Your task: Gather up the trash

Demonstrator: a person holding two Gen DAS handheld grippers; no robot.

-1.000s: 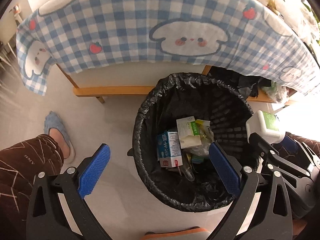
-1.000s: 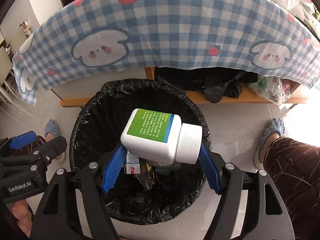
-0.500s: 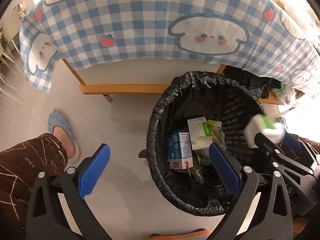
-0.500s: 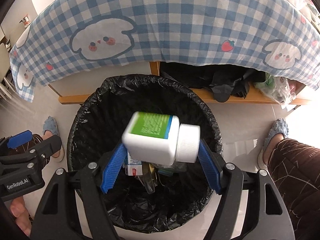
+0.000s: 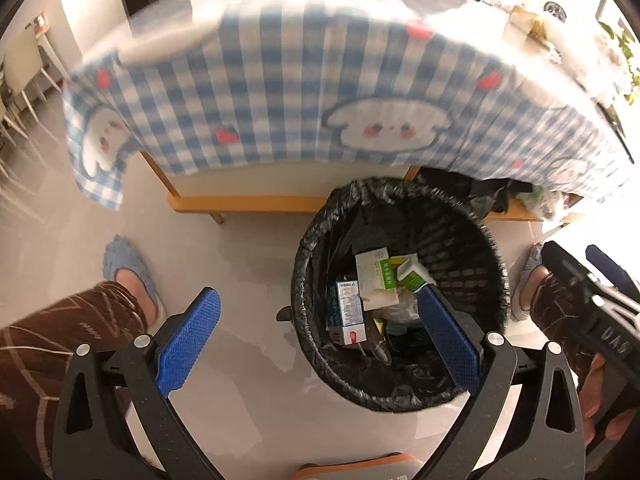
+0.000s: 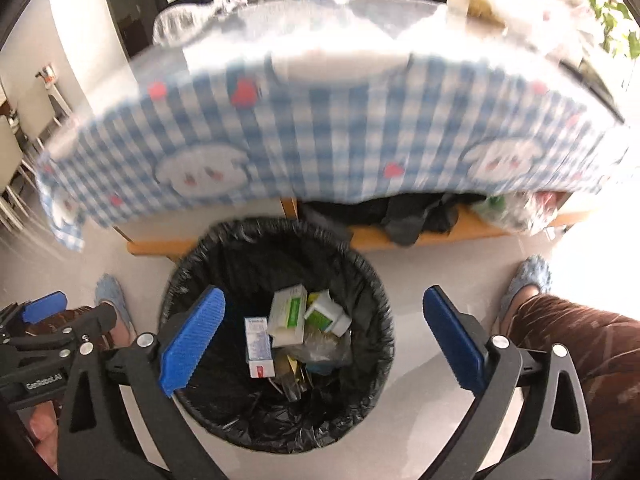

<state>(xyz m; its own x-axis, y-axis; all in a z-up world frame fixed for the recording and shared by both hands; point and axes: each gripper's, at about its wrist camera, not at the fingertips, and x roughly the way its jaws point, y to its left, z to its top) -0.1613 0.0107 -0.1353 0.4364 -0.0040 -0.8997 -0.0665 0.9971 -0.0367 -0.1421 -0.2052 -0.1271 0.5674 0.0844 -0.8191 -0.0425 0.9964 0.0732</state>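
A black-lined trash bin (image 6: 276, 436) (image 5: 396, 400) stands on the floor below the table. In it lie a white bottle with a green label (image 6: 326, 314) (image 5: 412, 274), small cartons (image 6: 288, 314) (image 5: 350, 312) and wrappers. My right gripper (image 6: 324, 344) hangs above the bin, its jaws opening wide with nothing between them; the bottle lies far below among the trash. My left gripper (image 5: 318, 340) is open and empty, over the bin's left rim and the floor. The left gripper shows at the left edge of the right wrist view (image 6: 44, 304).
A blue checked tablecloth (image 6: 320, 140) (image 5: 300, 92) hangs over a wooden table behind the bin. Dark clothes and bags (image 6: 412, 216) lie on the shelf below. A person's slippered feet (image 5: 128, 272) (image 6: 528, 280) and brown trouser legs stand on either side.
The right gripper opened and let go of the white bottle, which fell into the bin. Both grippers rose, so the bin looks smaller and the table top comes into view.
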